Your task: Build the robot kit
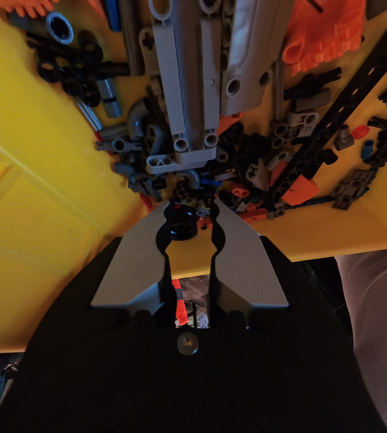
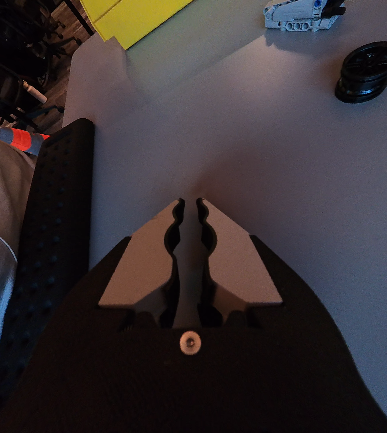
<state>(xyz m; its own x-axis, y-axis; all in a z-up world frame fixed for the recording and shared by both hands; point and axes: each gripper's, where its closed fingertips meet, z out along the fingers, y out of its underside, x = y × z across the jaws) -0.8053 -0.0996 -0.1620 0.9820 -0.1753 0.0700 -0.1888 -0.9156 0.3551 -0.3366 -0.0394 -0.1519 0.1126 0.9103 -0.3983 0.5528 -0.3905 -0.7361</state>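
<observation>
Wheel hub (image 1: 183, 226), small and black, low inside the yellow bin (image 1: 35, 164), between the fingers of the left gripper (image 1: 191, 203). Jaws parted around it, the hub up against one finger's notch and a gap left on the other side, so not clamped, not lifted. Just beyond the hub, deeper in the bin, a dense heap of building parts: black pins and connectors, grey elbows, orange bits. Over the heap, a long grey panel (image 1: 187, 93); toward the bin's right side, a black perforated beam (image 1: 328, 131) lying aslant; at the far corner, an orange toothed piece (image 1: 323, 35). Outside the bin, well apart from it on a plain grey table (image 2: 258, 140), the right gripper (image 2: 190, 200) low over bare surface, fingers drawn close with only a narrow slit between them, nothing held. Already out on that table, on the side away from the bin: a larger black wheel (image 2: 368, 72) on its side, and past it a small grey assembly (image 2: 302, 16) with a blue pin. Between bin and right gripper, at the table's edge, a black studded plate (image 2: 56, 210). Below the bin's side of the table, dim room — dark wood-look floor, chair bases (image 2: 23, 46), an orange-and-grey striped bar (image 2: 14, 138). Pale fabric of a person's clothing (image 1: 375, 328) close by the left gripper.
</observation>
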